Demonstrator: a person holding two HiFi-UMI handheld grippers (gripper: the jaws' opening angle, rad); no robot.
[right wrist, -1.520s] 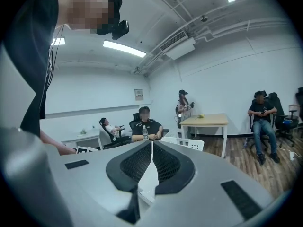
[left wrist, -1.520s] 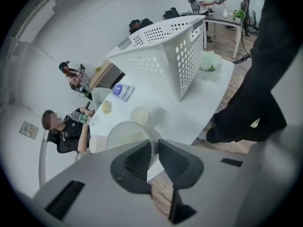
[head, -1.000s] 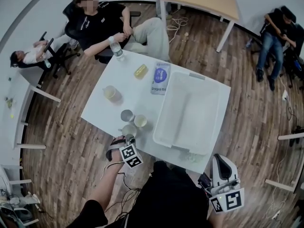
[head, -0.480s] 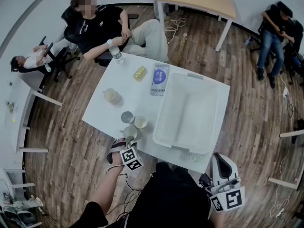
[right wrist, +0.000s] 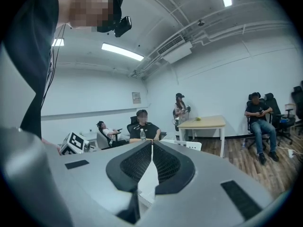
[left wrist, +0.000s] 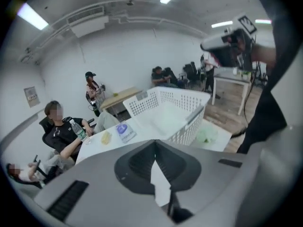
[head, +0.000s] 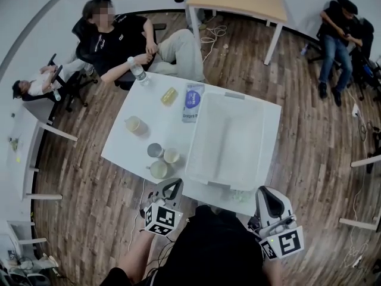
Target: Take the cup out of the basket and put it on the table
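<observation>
Cup (head: 158, 170) on table (head: 161, 121), just ahead of left gripper (head: 175, 186); jaws just closed, empty.

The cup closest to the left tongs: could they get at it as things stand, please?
Probably yes: the cup stands just beyond the left tongs with nothing between, though the tongs are shut and must open first.

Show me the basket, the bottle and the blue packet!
basket (head: 232, 139), head view, on its bare floor.
bottle (head: 137, 71), head view, on its body.
blue packet (head: 192, 102), head view, on its middle.
</observation>
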